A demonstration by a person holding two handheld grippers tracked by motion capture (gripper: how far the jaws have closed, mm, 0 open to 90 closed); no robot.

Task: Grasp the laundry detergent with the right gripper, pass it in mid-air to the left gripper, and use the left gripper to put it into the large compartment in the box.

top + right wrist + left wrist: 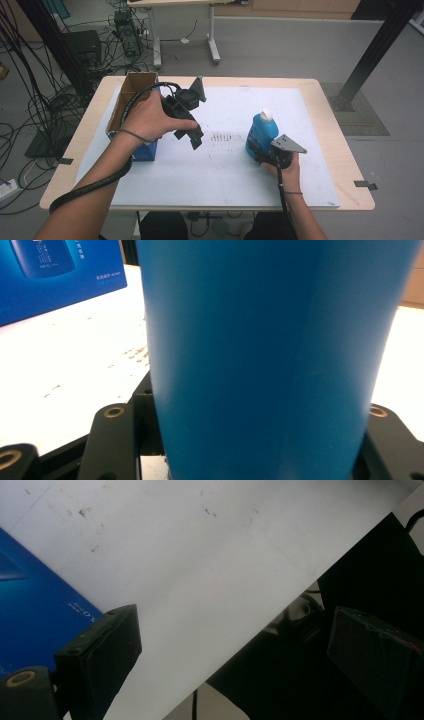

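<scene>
A blue bottle point(261, 132) with a white cap stands upright on the white mat point(220, 170), right of centre. My right gripper point(257, 151) is shut on its lower body from the near side. In the right gripper view the bottle point(270, 340) sits between the two black jaws. My left gripper point(192, 135) hangs above the mat beside an open-topped cardboard box point(131, 97) with blue sides. It points down toward the table's near edge. In its own view my left gripper point(240, 650) is open, its jaws wide apart with nothing between them.
The box's blue printed side point(35, 615) lies close to one jaw and shows again as a blue printed side point(55, 275) behind the bottle. The wooden table point(345, 165) borders the mat. Cables point(30, 100) crowd the floor at left; a black post point(380, 45) stands at right.
</scene>
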